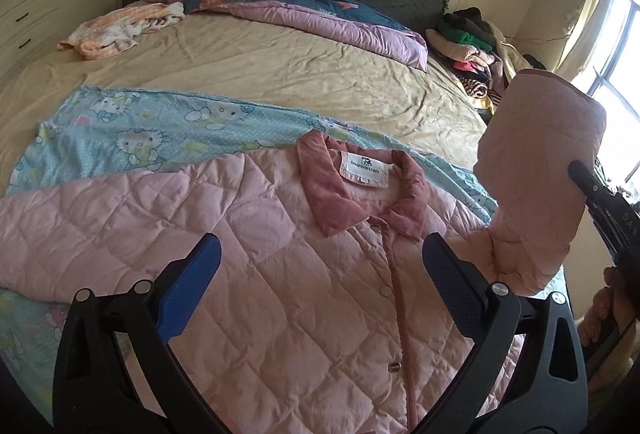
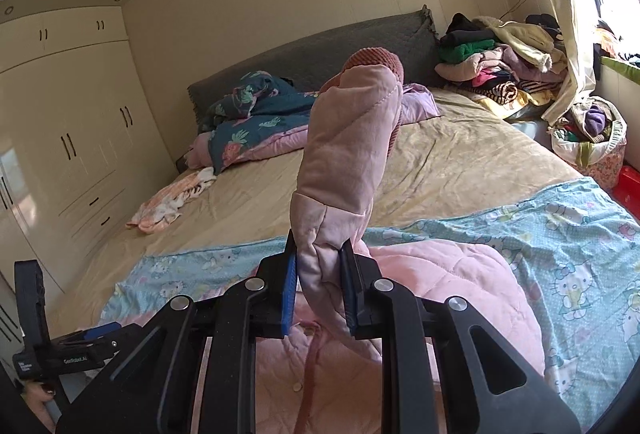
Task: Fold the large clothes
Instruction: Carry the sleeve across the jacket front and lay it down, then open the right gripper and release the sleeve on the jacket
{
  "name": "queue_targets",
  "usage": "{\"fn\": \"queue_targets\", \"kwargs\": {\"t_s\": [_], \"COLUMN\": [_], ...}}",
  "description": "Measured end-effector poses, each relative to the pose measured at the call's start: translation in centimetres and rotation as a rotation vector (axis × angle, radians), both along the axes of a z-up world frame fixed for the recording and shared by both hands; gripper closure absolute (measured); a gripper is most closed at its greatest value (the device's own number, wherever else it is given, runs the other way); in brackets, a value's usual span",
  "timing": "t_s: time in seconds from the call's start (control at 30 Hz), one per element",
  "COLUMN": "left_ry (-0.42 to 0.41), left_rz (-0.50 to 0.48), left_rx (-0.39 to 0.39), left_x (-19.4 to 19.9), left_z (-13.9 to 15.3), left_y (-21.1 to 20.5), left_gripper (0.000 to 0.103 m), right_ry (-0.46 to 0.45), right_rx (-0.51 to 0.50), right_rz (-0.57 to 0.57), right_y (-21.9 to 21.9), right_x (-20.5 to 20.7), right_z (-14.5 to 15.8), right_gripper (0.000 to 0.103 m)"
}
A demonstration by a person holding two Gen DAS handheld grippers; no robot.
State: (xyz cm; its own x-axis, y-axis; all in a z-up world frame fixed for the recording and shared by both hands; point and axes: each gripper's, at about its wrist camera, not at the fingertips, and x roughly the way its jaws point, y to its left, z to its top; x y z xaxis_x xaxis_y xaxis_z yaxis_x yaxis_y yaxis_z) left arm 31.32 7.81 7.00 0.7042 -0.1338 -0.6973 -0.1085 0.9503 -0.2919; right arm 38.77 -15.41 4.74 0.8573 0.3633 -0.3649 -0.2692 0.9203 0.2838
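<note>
The left gripper (image 1: 320, 274) hangs with its jaws wide and nothing between them, just above the chest of the pink quilted jacket (image 1: 280, 274) — spread front-up on a blue cartoon sheet (image 1: 160, 130) at the near end of the bed (image 1: 280, 74). On the right, the right gripper (image 2: 320, 290) is clamped narrow on the jacket's sleeve (image 2: 344, 154), lifted upright.
</note>
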Motion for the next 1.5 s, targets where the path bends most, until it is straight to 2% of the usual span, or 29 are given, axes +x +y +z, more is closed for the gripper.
{"fn": "queue_targets", "kwargs": {"t_s": [0.27,0.43,0.63,0.83,0.93,1.0,1.1,1.2,1.33,1.43,1.5], "left_ry": [0.009,0.019,0.028,0.032,0.044,0.061,0.086,0.117,0.182,0.222,0.244], "left_rz": [0.035,0.058,0.086,0.101,0.102,0.1,0.088,0.07,0.063,0.051,0.043], "left_rx": [-0.049,-0.114,-0.161,-0.186,-0.206,-0.207,-0.216,-0.247,-0.313,-0.34,-0.354], "left_x": [-0.7,-1.1,-1.3,-1.5,-1.5,-1.4,-1.1,-0.6,0.5,1.3,1.6], "left_z": [-1.1,-2.0,-2.8,-3.3,-3.8,-4.3,-5.1,-6.2,-8.8,-11.0,-12.3], "left_y": [2.6,4.4,6.1,7.0,7.1,6.9,6.3,5.9,5.2,4.3,3.5], "left_gripper": [0.008,0.008,0.008,0.008,0.008,0.008,0.008,0.008,0.008,0.008,0.017], "right_ry": [0.062,0.122,0.185,0.249,0.306,0.362,0.407,0.401,0.374,0.36,0.353], "right_rx": [-0.043,-0.08,-0.138,-0.161,-0.157,-0.091,-0.066,-0.015,-0.01,-0.003,0.012], "right_rz": [0.073,0.127,0.183,0.247,0.275,0.299,0.335,0.353,0.291,0.203,0.15], "right_y": [6.1,9.5,13.0,15.3,16.2,16.2,16.3,14.7,10.7,6.8,4.1], "right_x": [1.0,1.0,0.7,-0.4,-0.8,-0.8,-1.2,-2.1,-2.6,-2.5,-2.4], "right_z": [-4.1,-7.3,-10.9,-13.9,-15.5,-16.4,-16.9,-16.1,-14.7,-13.8,-13.5], "right_gripper": [0.085,0.084,0.08,0.07,0.059,0.04,0.027,0.017,0.016,0.016,0.016]}}
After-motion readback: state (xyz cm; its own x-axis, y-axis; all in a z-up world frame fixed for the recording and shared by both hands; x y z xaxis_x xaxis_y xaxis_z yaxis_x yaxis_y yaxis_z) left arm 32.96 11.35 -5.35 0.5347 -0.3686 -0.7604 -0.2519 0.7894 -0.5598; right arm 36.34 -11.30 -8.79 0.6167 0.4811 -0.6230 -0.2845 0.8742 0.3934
